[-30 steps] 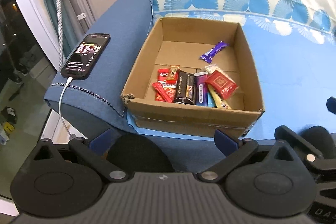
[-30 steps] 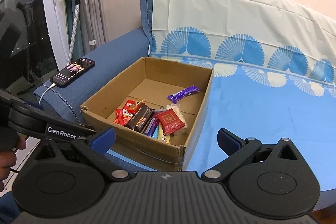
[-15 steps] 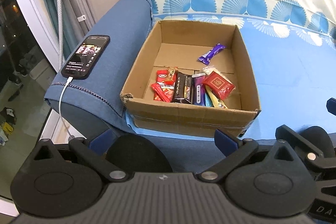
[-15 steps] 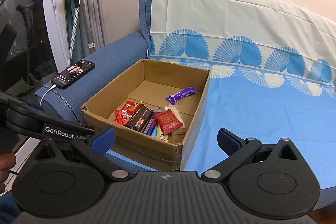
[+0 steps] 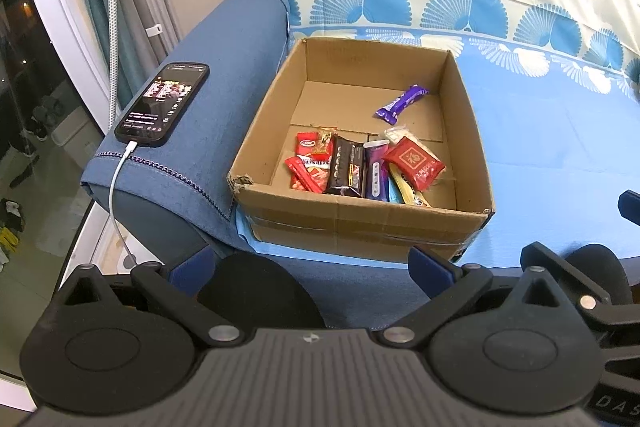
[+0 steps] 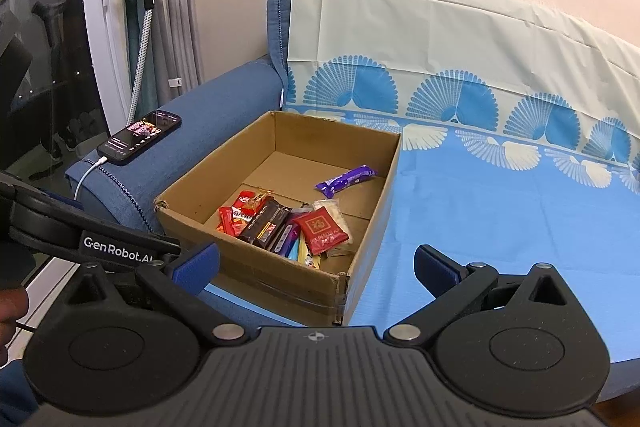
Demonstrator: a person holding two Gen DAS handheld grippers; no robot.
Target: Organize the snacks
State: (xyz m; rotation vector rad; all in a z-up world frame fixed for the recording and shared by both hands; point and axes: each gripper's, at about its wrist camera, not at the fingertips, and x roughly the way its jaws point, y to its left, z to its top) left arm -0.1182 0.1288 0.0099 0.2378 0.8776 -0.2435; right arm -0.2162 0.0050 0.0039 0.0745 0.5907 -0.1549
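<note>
Left wrist view: the left gripper is held short of the sofa edge with its blue-tipped fingers spread wide apart and nothing between them. Ahead of it an open cardboard box stands on the blue cloth that covers the sofa seat, just beside the armrest. The snacks lie bunched in the near half of the box floor: red wrappers at the left, a dark brown bar beside them, a purple pack, yellow and blue sticks, and a red sachet resting tilted on top at the right. A purple bar lies alone toward the far right of the box, apart from the bunch. A phone with its screen lit lies on the armrest with a white cable plugged into its near end. Right wrist view: the right gripper is likewise held short of the box with its fingers wide apart and empty. The left gripper's black body enters from the left edge. The snack bunch lies by the near wall of the box, the purple bar farther back. The phone lies on the armrest.
</note>
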